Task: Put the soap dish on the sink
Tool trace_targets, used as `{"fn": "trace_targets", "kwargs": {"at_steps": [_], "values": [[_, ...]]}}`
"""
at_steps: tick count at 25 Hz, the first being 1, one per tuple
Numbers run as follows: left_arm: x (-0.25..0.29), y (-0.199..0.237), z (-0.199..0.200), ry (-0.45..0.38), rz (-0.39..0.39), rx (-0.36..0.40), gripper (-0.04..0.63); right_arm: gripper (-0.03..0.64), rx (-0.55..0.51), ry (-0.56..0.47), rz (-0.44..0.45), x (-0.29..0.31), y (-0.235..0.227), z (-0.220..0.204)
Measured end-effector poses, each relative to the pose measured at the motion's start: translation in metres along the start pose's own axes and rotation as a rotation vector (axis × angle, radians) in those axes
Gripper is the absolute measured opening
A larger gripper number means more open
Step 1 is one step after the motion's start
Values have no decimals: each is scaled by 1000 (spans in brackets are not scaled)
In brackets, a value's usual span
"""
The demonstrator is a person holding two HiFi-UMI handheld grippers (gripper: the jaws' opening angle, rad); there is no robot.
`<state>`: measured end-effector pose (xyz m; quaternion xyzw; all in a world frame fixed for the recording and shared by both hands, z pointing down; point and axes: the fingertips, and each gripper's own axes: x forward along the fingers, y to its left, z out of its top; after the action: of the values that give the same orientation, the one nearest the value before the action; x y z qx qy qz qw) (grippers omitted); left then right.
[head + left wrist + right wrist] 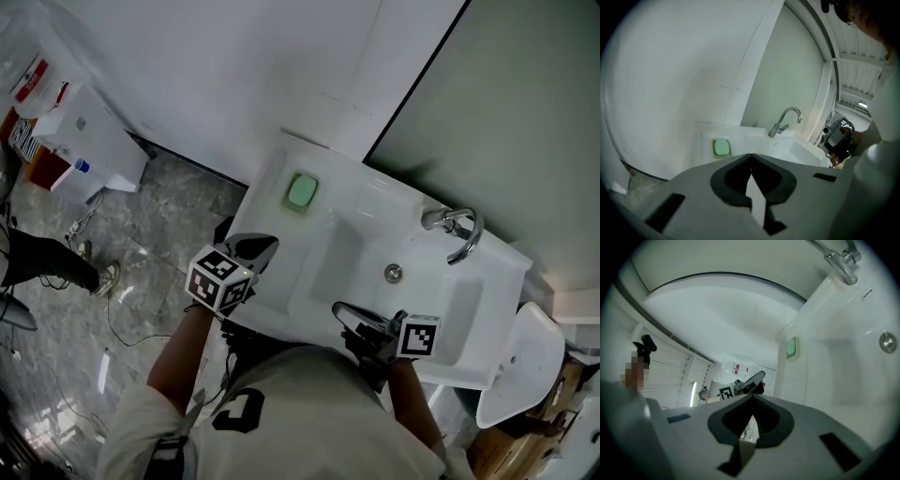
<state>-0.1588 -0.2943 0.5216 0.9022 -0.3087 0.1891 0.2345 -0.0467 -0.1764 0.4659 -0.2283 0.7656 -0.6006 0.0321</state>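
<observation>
Rounded green soap dish (301, 191) sits on glossy white sink (466, 314); left claw (265, 243) and right claw (343, 310) clenched empty.

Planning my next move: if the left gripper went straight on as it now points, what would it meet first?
Probably the sink, on its flat top between the soap dish and the tap; depth is hard to judge.

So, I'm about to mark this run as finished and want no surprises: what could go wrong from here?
1. The soap dish lies on the left deck of the sink, fairly near the outer rim, so a bump could probably slide it off.
2. The left gripper, shut and empty, hangs just in front of that deck, so a careless swing might hit the dish. The right gripper, also shut, seems less of a threat.
</observation>
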Motion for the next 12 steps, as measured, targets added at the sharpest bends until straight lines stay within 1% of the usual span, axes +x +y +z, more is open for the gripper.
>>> {"fn": "trace_targets", "kwargs": {"at_steps": [3,7,8,12], "values": [[-18,-5,-10,-11,18,-27,20,9,-6,7,9,6,11,-8],[-36,-6,-18,-23,32,-48,20,9,-16,42,-40,3,1,-23],[-40,-7,-19,-27,32,-44,20,9,-21,47,-42,4,2,-27],[-51,-12,-21,-36,31,-5,20,9,-35,21,0,15,23,-33]]}}
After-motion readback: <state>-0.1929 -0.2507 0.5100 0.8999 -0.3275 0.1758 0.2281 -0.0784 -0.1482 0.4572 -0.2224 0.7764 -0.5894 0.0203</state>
